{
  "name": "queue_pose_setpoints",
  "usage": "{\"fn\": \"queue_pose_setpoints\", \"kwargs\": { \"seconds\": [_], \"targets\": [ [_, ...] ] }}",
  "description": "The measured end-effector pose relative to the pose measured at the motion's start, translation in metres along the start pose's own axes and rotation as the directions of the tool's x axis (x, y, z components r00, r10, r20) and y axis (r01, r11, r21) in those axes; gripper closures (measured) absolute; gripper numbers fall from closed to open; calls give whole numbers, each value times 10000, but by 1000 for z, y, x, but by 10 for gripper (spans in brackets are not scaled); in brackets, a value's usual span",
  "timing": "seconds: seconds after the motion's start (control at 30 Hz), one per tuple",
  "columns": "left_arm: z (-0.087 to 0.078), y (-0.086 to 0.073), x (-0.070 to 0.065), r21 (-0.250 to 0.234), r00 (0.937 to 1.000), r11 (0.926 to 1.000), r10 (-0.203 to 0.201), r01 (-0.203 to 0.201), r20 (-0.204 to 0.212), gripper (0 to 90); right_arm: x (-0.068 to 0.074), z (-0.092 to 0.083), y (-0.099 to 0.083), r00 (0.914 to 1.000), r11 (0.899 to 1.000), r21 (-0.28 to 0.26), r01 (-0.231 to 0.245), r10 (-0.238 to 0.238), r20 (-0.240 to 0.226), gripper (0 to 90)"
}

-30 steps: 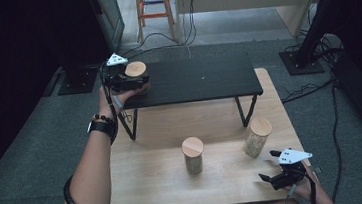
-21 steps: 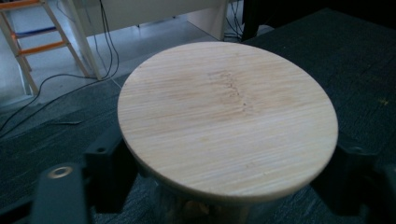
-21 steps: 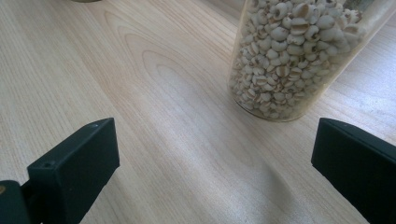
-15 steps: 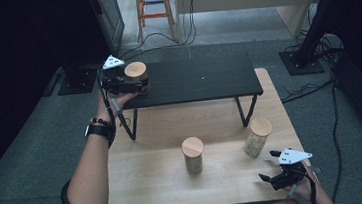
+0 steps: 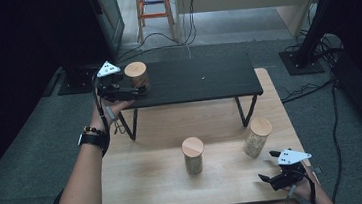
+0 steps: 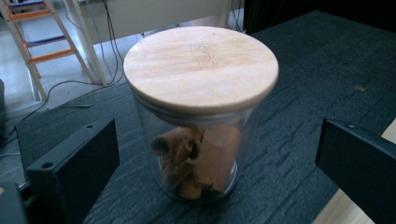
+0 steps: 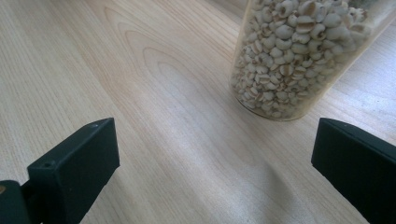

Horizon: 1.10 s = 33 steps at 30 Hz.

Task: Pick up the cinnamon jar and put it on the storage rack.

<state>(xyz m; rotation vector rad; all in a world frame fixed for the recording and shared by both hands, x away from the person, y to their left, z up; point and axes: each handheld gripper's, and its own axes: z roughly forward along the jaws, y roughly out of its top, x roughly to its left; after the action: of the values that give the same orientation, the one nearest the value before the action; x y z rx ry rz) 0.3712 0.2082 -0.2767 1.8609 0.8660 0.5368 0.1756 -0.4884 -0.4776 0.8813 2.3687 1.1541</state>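
left gripper (image 6: 215, 186) fingers have just spread off the jar (image 6: 201, 116); right gripper (image 7: 210, 186) fingers spread wide too

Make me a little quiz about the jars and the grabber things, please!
1. True or false: the left gripper squeezes the jar on the black shelf.
2. How many jars with wooden lids are in the high view?
3. What fills the jar in front of the right gripper: A) brown chunks, B) pale round grains, C) water?

Key:
1. False. Its jaws have just opened and stand apart from the glass.
2. Three: one on the black shelf, two on the wooden table.
3. B.
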Motion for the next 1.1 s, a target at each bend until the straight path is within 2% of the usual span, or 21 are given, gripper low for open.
{"fn": "queue_pose_setpoints", "kwargs": {
  "seconds": [0.17,0.57,0.77,1.1],
  "targets": [
    [-7,-7,-5,20,9998,9999,168,-168,58,0,0,0,0,10000,10000,19,14,-14,12,8],
    [-19,-19,-12,-95,9995,9998,194,-192,251,0,2,1,1,10000,10000,52,7,-7,59,9],
    [-20,-26,-20,-59,9987,9992,391,-390,329,0,1,1,1,10000,10000,70,31,-31,55,9],
    [-18,-30,-22,21,9986,9991,415,-416,329,0,1,1,1,10000,10000,61,19,-19,52,9]
  ]
}}
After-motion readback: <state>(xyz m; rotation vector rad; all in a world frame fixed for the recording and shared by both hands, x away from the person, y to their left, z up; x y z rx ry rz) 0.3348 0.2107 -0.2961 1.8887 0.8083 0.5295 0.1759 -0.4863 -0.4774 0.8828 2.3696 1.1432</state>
